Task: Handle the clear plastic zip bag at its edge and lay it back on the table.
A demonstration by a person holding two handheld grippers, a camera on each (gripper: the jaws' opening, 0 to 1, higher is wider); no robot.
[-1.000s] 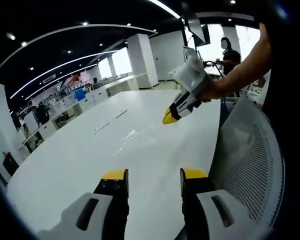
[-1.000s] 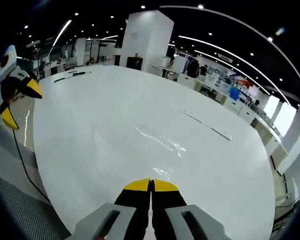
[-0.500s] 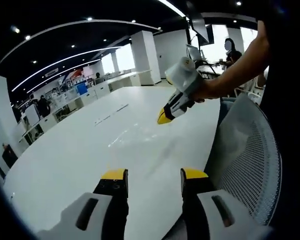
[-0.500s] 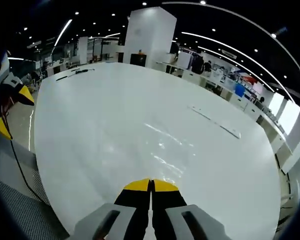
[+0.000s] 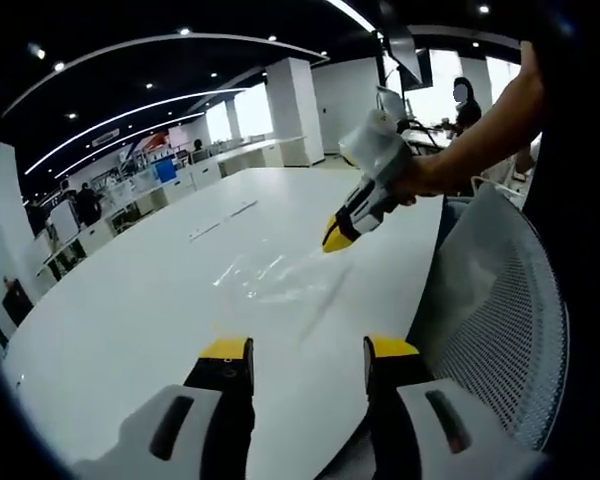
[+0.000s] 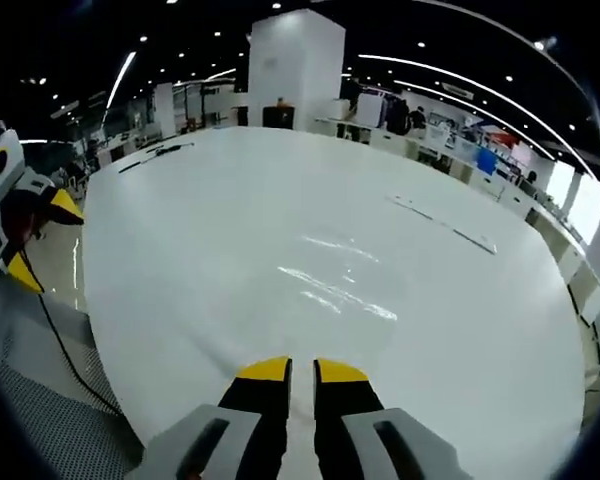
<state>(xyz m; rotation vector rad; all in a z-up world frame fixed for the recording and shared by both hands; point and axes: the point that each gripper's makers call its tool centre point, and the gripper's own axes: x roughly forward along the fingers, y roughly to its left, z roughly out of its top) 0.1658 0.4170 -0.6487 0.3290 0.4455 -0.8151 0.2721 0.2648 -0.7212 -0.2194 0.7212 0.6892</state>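
Jaws apart above flat zip bag (image 5: 270,275)

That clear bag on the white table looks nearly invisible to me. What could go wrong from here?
The clear zip bag lies flat on the white table and shows mostly as glare, so a gripper could misjudge where its edge is. The right gripper, jaws slightly parted, hangs above the bag without holding it; closing too low might scrape the tabletop or crumple the thin plastic. The left gripper is open, apart from the bag.

Open office w/ white pillar (image 6: 294,62), ceiling light strips (image 5: 130,115), bright windows (image 5: 250,108).
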